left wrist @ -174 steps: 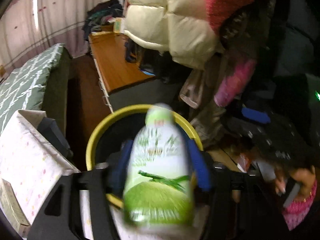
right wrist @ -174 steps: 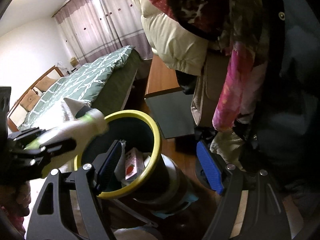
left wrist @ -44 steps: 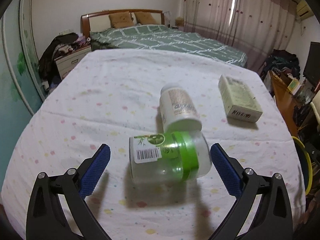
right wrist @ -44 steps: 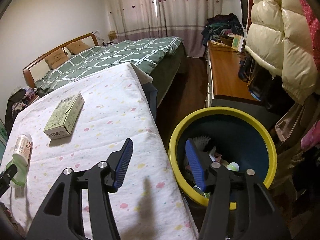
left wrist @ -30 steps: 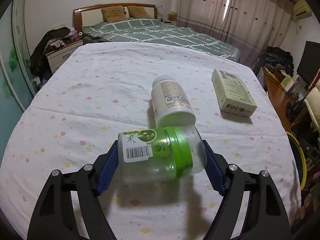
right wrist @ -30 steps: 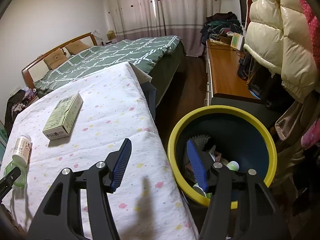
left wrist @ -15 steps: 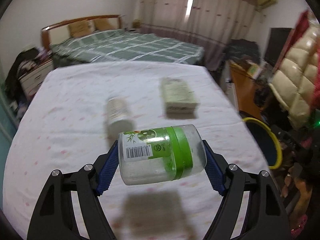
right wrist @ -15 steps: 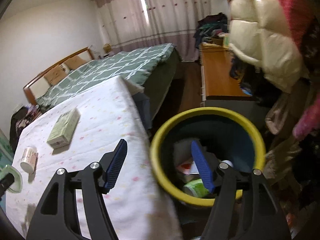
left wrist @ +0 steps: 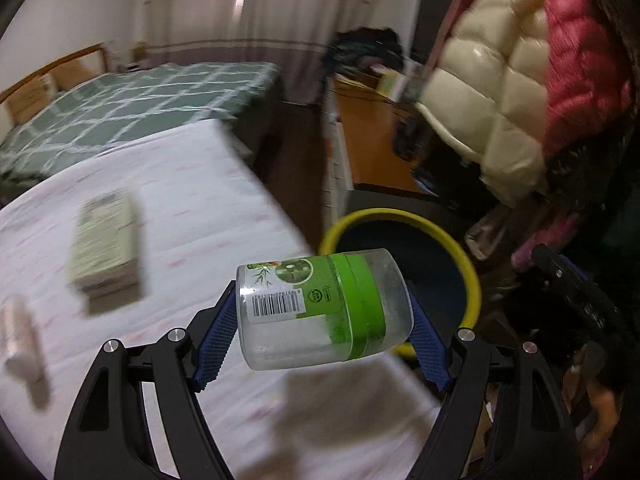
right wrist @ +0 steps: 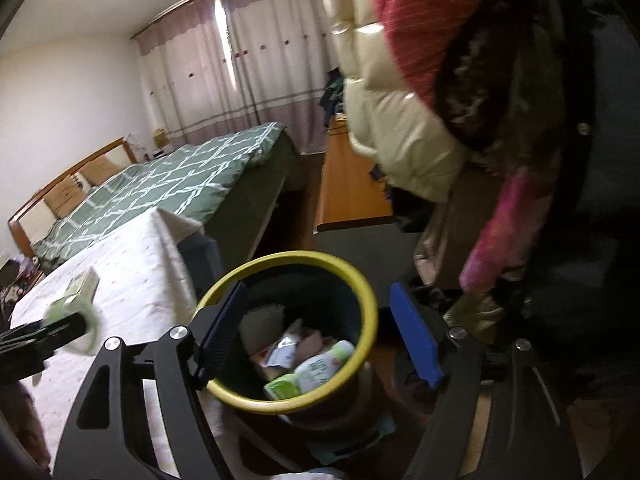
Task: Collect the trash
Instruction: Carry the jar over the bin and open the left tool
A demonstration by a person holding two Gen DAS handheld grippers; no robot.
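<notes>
We've got the jar (left wrist: 324,312) clamped in the left gripper (left wrist: 320,340), carried above the counter (left wrist: 192,200) toward the bin (right wrist: 362,292). Right gripper (right wrist: 316,332) hangs over the bin, jaws wide and empty, having just been opening. Bin's part-filled; box (left wrist: 106,240) and bottle (left wrist: 20,336) remain.

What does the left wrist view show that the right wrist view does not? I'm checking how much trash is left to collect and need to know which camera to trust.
Only the left wrist view shows the clear plastic jar with the green band up close, clamped between the left gripper fingers, and a blurred white bottle lying on the spotted white bedsheet.

Only the right wrist view shows the trash inside the yellow-rimmed dark bin, with the empty right gripper open above it.

Both show the bin, the sheet, the pale green carton and the green checked bed.
</notes>
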